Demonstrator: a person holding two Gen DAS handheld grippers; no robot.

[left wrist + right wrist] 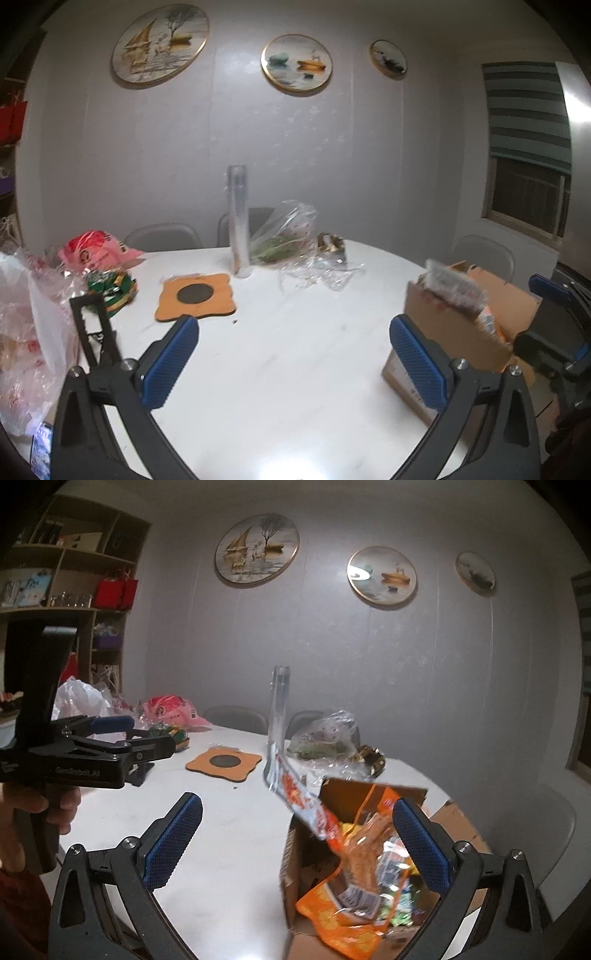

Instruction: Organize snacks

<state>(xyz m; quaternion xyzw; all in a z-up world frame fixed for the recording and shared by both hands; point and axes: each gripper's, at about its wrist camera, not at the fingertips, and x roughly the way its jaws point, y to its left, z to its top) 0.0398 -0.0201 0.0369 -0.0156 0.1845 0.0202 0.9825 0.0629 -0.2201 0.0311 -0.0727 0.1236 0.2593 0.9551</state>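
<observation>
The orange snack packet (343,853) sits in the open cardboard box (295,886) at about five o'clock in the right wrist view, propped with its long axis slanting up toward eleven o'clock, its clear top poking over the box rim. The right gripper (295,845) stands fully open around it, pads apart from the film, holding nothing. This reads as a drop-off just finished. The left gripper (293,358) is spread wide and empty over the white table (295,332); next it likely needs the green snack bag (110,288) at nine o'clock.
</observation>
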